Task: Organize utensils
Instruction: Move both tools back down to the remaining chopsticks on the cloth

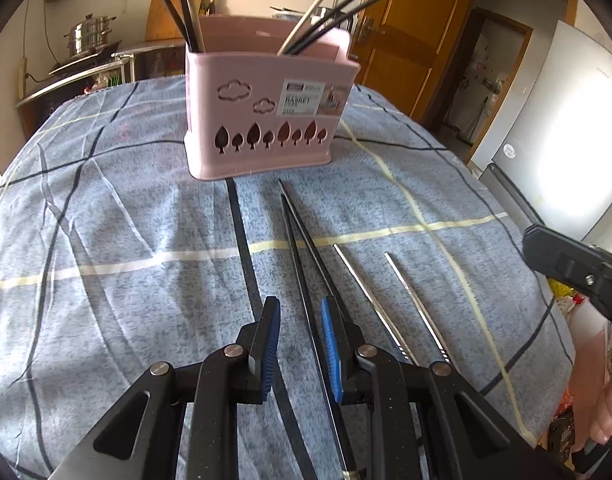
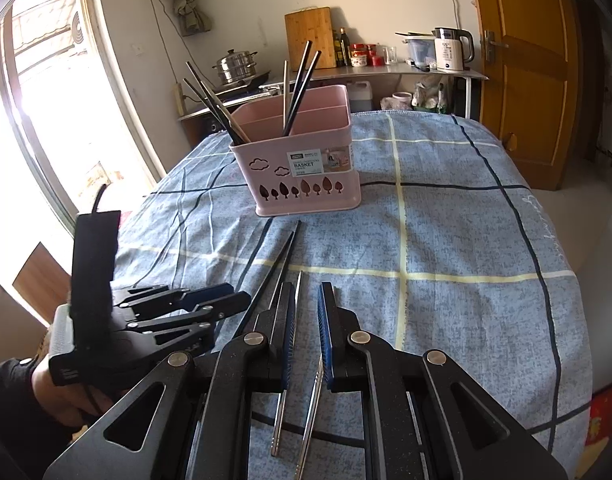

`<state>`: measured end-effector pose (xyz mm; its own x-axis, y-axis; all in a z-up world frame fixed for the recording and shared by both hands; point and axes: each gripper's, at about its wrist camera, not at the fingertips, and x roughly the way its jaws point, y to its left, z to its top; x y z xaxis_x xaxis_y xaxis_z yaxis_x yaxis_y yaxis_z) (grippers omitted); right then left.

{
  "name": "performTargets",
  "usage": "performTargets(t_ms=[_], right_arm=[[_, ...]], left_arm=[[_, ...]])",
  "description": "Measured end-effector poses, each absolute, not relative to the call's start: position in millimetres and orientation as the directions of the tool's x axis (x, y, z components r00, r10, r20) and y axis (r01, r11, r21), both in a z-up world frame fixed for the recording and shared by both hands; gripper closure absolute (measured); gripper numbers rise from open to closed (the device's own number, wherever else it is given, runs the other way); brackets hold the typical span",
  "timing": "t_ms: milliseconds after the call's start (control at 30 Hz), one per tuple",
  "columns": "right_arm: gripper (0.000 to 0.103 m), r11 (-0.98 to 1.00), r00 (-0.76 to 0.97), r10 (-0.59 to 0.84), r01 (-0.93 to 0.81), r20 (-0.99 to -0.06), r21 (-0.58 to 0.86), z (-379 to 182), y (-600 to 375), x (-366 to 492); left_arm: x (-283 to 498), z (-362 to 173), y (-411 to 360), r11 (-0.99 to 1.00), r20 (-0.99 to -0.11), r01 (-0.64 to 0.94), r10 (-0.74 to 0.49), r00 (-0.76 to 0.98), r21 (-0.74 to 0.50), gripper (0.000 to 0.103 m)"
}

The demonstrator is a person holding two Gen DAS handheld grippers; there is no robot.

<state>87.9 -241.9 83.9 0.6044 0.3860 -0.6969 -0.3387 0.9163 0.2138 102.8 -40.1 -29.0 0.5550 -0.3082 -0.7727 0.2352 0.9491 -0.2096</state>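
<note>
Left wrist: black chopsticks [image 1: 306, 264] partly hidden behind left gripper [image 1: 300, 308].

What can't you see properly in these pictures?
- Left wrist view: the near ends of the black chopsticks run under the left gripper, hidden by its body.
- Right wrist view: the middle of the metal chopsticks is covered by the right gripper.
- Both views: the bottoms of the chopsticks standing in the pink basket are hidden by its walls.
- Left wrist view: the tops of those chopsticks are cut off by the picture's upper edge.
</note>
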Motion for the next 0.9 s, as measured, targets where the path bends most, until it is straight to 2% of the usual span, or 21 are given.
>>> performTargets(t_ms=[200,333,367,700,900], right_arm=[[0.092,0.917,0.595,0.385,-0.334,-0.706,0.219,79,-242,94],[0.092,0.916,0.586,0.387,-0.331,-0.712,0.225,75,-240,99],[0.092,0.915,0.583,0.389,-0.333,-0.714,0.227,74,-239,100],[0.092,0.898,0.535,0.417,-0.368,-0.734,0.242,59,-216,118],[0.092,0.888,0.495,0.429,-0.385,-0.756,0.252,46,-198,139]], left_arm=[[109,-37,-49,0.957,-0.785,0.249,-0.265,0.560,-0.146,0.083],[112,-37,-46,0.965,-0.793,0.237,-0.229,0.564,-0.110,0.097],[113,-37,-42,0.968,-0.794,0.227,-0.221,0.567,-0.107,0.098],[114,-37,10,0.988,-0.801,0.095,-0.157,0.578,-0.124,0.098],[128,-34,20,0.983,-0.809,0.092,-0.181,0.559,-0.157,0.097]])
